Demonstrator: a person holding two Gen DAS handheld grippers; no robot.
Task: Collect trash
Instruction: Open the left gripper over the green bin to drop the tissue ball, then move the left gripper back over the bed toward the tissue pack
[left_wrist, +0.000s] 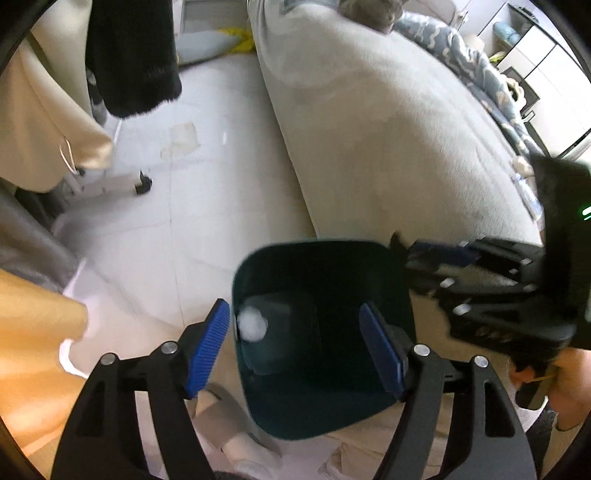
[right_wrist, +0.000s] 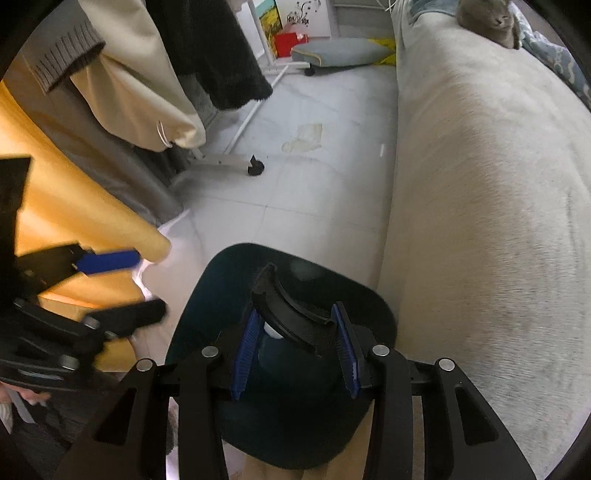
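Observation:
A dark green trash bin (left_wrist: 321, 398) stands on the floor next to the sofa, seen from above. A white crumpled ball of trash (left_wrist: 252, 325) lies inside it. My left gripper (left_wrist: 295, 347) is open and empty above the bin's mouth. My right gripper (right_wrist: 295, 350) is over the same bin (right_wrist: 207, 332) and holds a curved black piece of trash (right_wrist: 291, 314) between its blue pads (right_wrist: 245, 350). The right gripper also shows at the right of the left wrist view (left_wrist: 443, 269). The left gripper shows at the left of the right wrist view (right_wrist: 110, 284).
A light grey sofa (left_wrist: 388, 129) fills the right side; a grey cat (right_wrist: 487, 18) sits on its far end. A clothes rack with hanging coats (right_wrist: 129, 74) and a wheeled foot (right_wrist: 255, 168) stands left. White tiled floor (right_wrist: 303, 184) lies between, with a stain (right_wrist: 304, 138).

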